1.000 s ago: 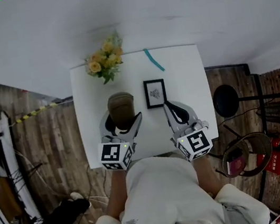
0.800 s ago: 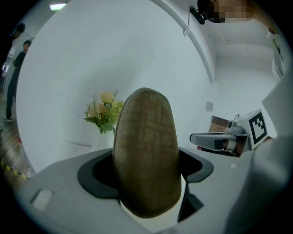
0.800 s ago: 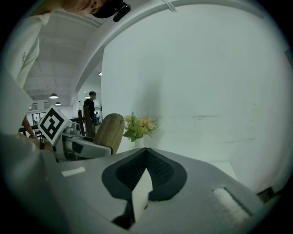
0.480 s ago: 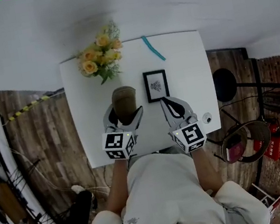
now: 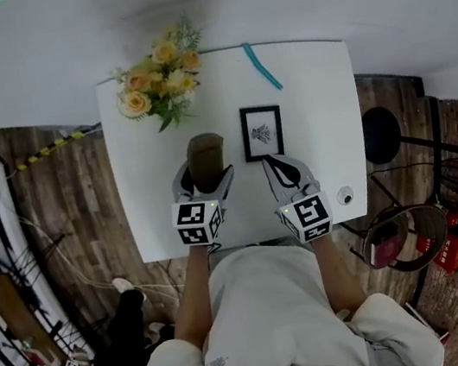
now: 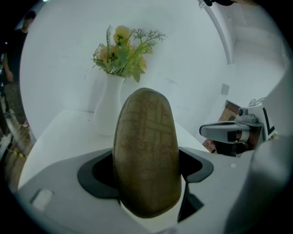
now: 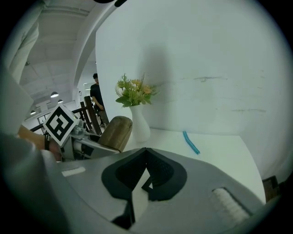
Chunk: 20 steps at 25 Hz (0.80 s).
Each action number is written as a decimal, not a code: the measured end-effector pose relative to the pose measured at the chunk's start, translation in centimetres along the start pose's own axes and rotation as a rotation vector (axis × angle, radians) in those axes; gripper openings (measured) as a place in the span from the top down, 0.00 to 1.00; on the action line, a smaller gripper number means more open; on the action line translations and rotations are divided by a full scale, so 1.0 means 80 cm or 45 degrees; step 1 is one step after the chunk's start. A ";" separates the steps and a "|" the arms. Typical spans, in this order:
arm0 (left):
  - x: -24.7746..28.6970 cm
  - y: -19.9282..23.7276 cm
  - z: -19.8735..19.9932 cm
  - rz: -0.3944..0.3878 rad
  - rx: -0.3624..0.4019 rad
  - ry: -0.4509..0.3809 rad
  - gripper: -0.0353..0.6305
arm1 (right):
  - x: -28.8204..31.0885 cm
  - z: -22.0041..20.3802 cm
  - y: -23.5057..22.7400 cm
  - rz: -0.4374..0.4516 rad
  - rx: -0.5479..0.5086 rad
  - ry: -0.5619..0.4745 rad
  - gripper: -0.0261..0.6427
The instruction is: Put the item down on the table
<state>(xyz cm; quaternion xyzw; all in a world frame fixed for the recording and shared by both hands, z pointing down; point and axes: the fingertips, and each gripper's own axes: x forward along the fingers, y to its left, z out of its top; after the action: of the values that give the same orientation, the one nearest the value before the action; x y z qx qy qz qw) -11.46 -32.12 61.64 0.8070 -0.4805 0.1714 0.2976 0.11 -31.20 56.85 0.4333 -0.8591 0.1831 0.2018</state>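
An olive-brown oblong item stands upright between the jaws of my left gripper, which is shut on its lower part. It hangs over the near middle of the white table. In the left gripper view the item fills the centre, with dark pads against both its sides. My right gripper hovers beside it on the right, shut, with nothing in it. In the right gripper view its tips meet, and the item shows at the left.
A white vase of yellow flowers stands at the table's far left. A small black picture frame lies in front of the right gripper, a teal stick lies near the far edge, and a small round object sits by the near right corner.
Both grippers have sunk toward the table and now sit over its near part. The left one has kept hold of the olive item, and the right one has stayed shut.
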 end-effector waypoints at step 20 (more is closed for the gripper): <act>0.050 0.023 -0.068 0.096 -0.042 0.179 0.33 | 0.037 -0.065 0.000 0.085 0.048 0.147 0.95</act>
<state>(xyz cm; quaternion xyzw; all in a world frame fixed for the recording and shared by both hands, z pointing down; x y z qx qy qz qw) -11.13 -31.94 68.65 0.7693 -0.4912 0.2308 0.3370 -0.50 -30.65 62.79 0.3968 -0.8565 0.2304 0.2365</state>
